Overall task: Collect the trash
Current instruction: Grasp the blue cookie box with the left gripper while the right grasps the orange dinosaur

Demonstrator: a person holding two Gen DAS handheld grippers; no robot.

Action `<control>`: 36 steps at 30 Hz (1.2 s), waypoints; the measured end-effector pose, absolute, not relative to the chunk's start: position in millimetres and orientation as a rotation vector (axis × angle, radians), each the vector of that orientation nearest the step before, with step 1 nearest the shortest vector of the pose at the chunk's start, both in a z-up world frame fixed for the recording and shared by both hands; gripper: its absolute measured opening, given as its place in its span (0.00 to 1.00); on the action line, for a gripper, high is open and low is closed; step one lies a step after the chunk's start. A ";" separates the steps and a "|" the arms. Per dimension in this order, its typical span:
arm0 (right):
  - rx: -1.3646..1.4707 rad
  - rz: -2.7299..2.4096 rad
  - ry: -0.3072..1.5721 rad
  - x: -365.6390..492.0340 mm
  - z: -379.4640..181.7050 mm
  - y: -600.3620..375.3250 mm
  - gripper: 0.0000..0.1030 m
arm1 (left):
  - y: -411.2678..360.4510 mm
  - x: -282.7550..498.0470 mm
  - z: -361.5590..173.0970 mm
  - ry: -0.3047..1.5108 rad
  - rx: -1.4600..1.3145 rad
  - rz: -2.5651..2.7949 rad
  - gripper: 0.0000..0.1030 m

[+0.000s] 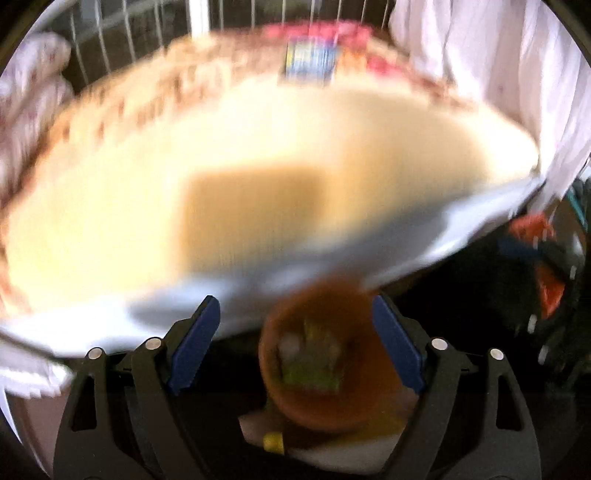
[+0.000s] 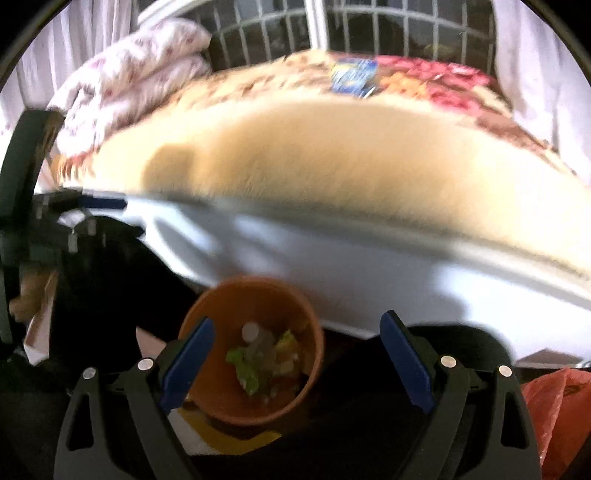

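Note:
An orange bin (image 1: pixel 364 400) stands on the dark floor below the bed's edge. It holds crumpled trash, with a green wrapper (image 1: pixel 310 374) on top. My left gripper (image 1: pixel 299 339) hangs open above it, with nothing between its blue pads. In the right wrist view the same bin (image 2: pixel 225 314) and its trash (image 2: pixel 258 360) lie below my right gripper (image 2: pixel 297 354), which is also open and holds nothing. A blue packet (image 1: pixel 310 62) lies at the far side of the bed (image 2: pixel 354 75). The picture is blurred.
A bed with a cream blanket (image 2: pixel 351 158) and a white side panel (image 2: pixel 332 266) fills the middle. A folded floral quilt (image 2: pixel 129 85) lies at its far left, before a barred window (image 2: pixel 388 29). An orange plastic bag (image 2: pixel 554 410) sits on the floor at right. White and yellow sheets (image 1: pixel 332 452) lie under the bin.

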State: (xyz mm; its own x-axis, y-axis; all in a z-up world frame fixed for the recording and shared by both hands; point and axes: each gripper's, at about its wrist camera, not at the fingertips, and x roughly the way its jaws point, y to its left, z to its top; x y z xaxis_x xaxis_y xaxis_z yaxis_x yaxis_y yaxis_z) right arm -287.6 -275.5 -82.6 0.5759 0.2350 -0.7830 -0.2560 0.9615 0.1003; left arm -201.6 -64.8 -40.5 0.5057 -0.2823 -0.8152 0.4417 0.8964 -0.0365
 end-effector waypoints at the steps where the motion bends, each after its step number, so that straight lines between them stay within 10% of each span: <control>1: -0.013 0.278 0.884 -285.4 -74.8 -282.2 0.88 | -72.6 -192.1 -28.4 0.907 0.201 -0.442 0.89; 21: 0.146 0.193 0.825 -249.6 -52.2 -356.6 0.88 | -234.0 89.3 -34.5 0.848 0.345 -0.461 0.89; 23: 0.134 0.199 0.831 -245.7 -51.3 -354.5 0.88 | -234.4 103.1 -40.4 0.859 0.315 -0.465 0.88; 25: 0.128 0.212 0.828 -240.6 -47.0 -352.4 0.88 | -232.7 107.2 -43.7 0.869 0.301 -0.466 0.67; 36: -0.043 0.257 0.726 -123.3 9.5 -366.4 0.90 | -176.1 52.5 -12.7 0.846 0.193 -0.462 0.63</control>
